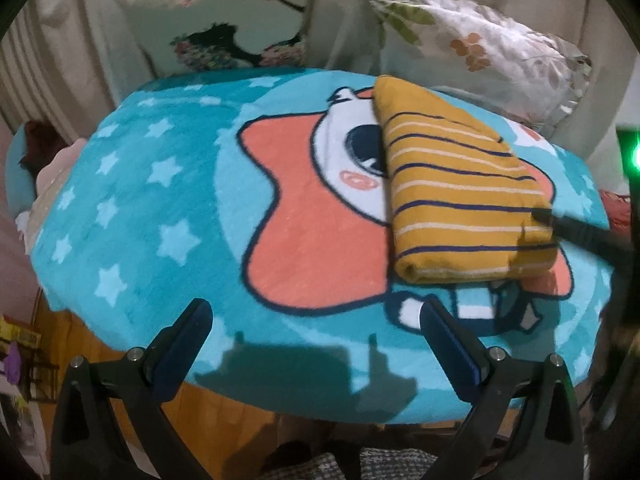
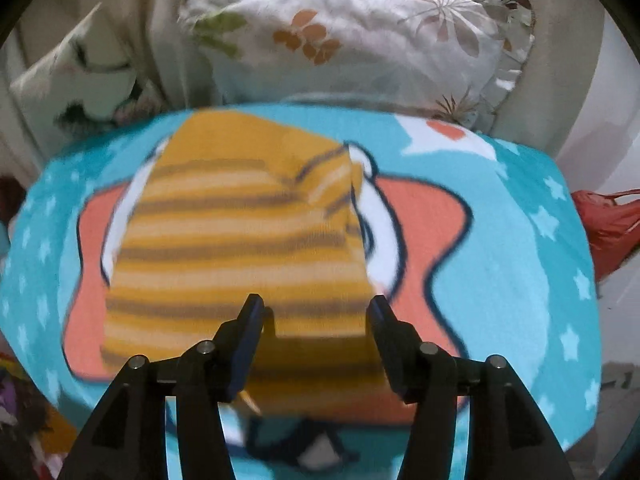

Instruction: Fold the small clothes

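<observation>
A folded mustard-yellow garment with navy and cream stripes (image 1: 460,184) lies on a turquoise star-patterned blanket (image 1: 160,184) with an orange cartoon star. My left gripper (image 1: 316,316) is open and empty, hovering over the blanket's near edge, to the left of and short of the garment. In the right wrist view the garment (image 2: 240,240) fills the middle, blurred. My right gripper (image 2: 316,312) is open, its fingers straddling the garment's near folded edge without closing on it. One right finger (image 1: 568,228) shows at the garment's right side in the left wrist view.
Two floral pillows (image 1: 480,48) (image 1: 224,24) lean against a beige sofa back behind the blanket. A red bag (image 2: 608,224) sits at the right. A wooden floor (image 1: 208,412) and clutter lie below the blanket's near edge.
</observation>
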Motion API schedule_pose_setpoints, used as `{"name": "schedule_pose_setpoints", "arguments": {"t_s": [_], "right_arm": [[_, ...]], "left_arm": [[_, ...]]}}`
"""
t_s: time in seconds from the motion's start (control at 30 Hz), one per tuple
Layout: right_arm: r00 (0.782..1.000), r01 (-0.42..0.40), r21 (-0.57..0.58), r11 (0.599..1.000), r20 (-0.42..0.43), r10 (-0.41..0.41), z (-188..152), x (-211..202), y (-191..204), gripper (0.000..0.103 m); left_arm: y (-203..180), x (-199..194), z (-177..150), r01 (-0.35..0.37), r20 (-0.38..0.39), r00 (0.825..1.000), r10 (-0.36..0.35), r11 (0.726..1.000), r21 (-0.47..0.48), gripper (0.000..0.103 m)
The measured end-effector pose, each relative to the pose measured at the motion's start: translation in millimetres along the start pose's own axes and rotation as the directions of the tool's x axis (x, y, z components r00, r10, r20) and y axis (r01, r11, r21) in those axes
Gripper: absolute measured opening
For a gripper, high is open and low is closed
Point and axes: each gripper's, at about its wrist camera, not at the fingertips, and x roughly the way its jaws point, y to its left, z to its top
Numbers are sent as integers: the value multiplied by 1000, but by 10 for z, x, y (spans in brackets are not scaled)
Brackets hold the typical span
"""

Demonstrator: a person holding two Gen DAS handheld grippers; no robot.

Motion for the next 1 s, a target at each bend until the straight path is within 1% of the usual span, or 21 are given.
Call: {"name": "schedule_pose_setpoints", "arguments": {"t_s": [0.1, 0.17, 0.27, 0.47, 0.63, 0.73, 1.0], "right_arm": [[999, 26, -13, 1000, -24, -26, -265, -49, -30, 59], [999, 29, 23, 999, -44, -28, -415, -76, -112, 59], [997, 45, 77, 996, -69, -40, -580, -128, -236, 59], [992, 101, 117, 988, -83, -91, -796, -249, -334, 62], [989, 127, 133, 983, -94, -115, -899, -290, -305, 62], [988, 129, 131, 983, -98, -117, -914, -296, -247, 63], [990, 118, 100, 988, -83, -110, -865, -303, 79, 65]], "left_arm": [[-89, 8, 18, 30, -3, 1000, -30, 999, 26, 103], [-166, 17, 20, 51, -10, 999, -51, 997, 55, 103], [-257, 22, 7, 90, -23, 996, -88, 992, 91, 103], [-360, 25, -37, 138, -48, 990, -132, 981, 137, 103], [-322, 67, -74, 154, -80, 986, -144, 977, 150, 103], [-257, 91, -98, 157, -98, 985, -143, 977, 144, 103], [61, 80, -117, 136, -95, 987, -126, 985, 106, 103]]}}
